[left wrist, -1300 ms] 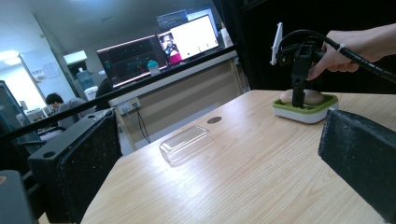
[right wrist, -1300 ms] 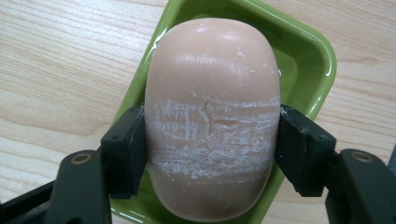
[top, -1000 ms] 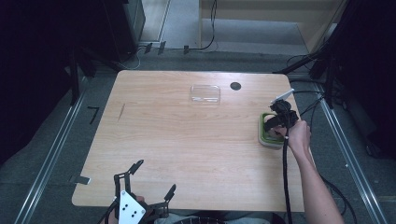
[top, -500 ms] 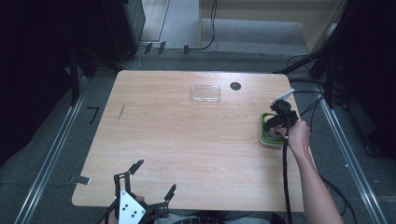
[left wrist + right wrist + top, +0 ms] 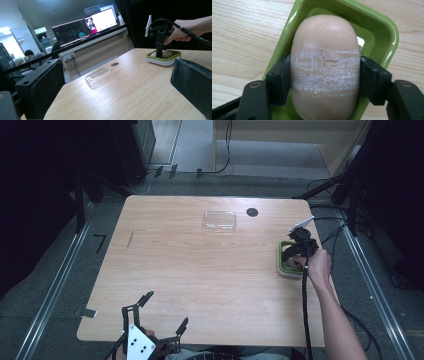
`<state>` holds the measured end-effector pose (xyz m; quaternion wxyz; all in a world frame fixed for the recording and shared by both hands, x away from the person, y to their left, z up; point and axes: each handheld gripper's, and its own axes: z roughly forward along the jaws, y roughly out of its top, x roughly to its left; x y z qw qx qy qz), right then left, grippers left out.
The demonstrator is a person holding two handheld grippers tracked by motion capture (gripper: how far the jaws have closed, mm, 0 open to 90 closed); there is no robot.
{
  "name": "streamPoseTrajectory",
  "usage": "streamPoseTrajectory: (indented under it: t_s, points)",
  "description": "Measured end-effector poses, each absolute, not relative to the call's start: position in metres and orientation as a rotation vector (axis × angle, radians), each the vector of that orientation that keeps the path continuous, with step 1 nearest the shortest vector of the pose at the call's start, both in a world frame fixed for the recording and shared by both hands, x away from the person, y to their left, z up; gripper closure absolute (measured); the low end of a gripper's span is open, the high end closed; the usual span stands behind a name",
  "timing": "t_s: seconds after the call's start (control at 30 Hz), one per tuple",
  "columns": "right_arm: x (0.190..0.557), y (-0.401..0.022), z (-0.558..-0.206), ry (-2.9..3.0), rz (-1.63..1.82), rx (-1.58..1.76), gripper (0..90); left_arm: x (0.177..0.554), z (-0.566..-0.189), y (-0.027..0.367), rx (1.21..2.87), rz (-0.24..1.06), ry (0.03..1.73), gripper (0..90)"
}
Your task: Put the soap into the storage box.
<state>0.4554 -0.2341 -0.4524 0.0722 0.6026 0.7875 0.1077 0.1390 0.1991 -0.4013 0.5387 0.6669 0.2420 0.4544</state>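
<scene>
Right gripper (image 5: 324,75) clamps soap bar (image 5: 324,67) in green dish (image 5: 289,260) at table's 3 o'clock. Left gripper (image 5: 152,317) at 7 o'clock, jaws spread, empty. Clear lid (image 5: 219,220) at 12.

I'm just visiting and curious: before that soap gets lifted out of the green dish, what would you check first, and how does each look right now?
1. Right gripper jaws on both sides of the soap bar: ok, pads touch it.
2. Grip centred on the bar: ok, roughly mid-length.
3. Soap still in the green dish: ok.
4. Grip firm enough on the chalky, scuffed surface: cannot tell.
5. Left gripper out of the way: ok, open at the near edge.
6. Clear lid apart from the dish: ok.
</scene>
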Motion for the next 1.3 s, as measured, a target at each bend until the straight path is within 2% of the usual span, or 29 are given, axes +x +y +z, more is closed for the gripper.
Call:
streamPoseTrajectory:
  t_s: [0.8,1.3]
  points:
    - [0.4553,-0.2338,-0.4533,2.381,0.318,1.804,33.0,0.1396,-0.4013,0.1986,1.587,1.079,0.575,0.0]
    - [0.4497,-0.2347,-0.4445,2.37,0.338,1.795,26.7,0.1408,-0.4013,0.1978,1.585,1.073,0.569,0.0]
